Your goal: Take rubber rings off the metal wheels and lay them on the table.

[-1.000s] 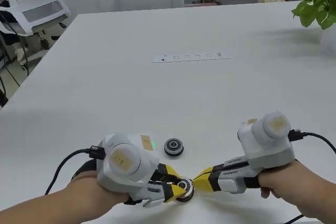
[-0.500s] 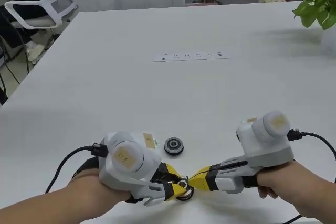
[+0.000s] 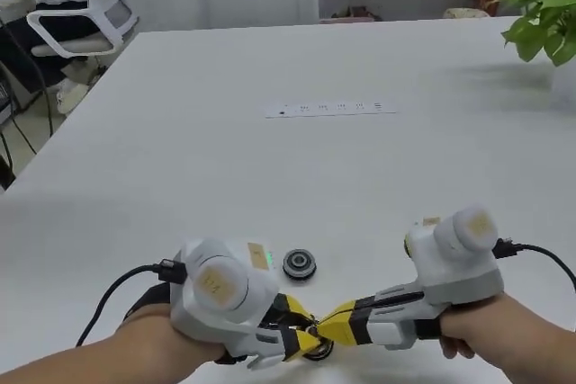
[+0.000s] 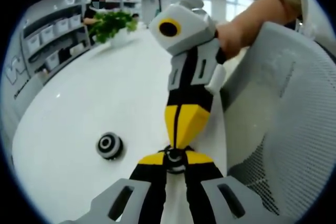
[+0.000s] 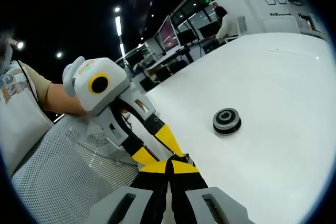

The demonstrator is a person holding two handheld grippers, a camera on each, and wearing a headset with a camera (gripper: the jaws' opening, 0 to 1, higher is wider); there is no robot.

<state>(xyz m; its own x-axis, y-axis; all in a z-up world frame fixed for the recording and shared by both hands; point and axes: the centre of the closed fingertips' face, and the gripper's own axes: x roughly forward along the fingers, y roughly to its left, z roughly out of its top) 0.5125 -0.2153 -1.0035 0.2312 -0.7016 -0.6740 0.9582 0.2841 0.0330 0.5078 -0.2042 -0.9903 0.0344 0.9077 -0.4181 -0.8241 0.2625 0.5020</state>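
1. Metal wheel: small, round, with a dark rim. It is clamped in the yellow-tipped jaws of the left gripper at the table's near edge.
2. Right gripper: jaws pressed together, tips at that wheel. Whether they pinch its ring cannot be told.
3. Second wheel: black rubber ring around a silvery hub, lying flat just beyond.
4. Table: smooth and white.
5. Room: potted plant, white chair.

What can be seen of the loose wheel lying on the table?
The loose wheel is small and round: a dark outer band that looks like rubber, a shiny metal ring inside it, a dark hub. It lies flat on the white table, just beyond the left tool and right tool, touching neither.
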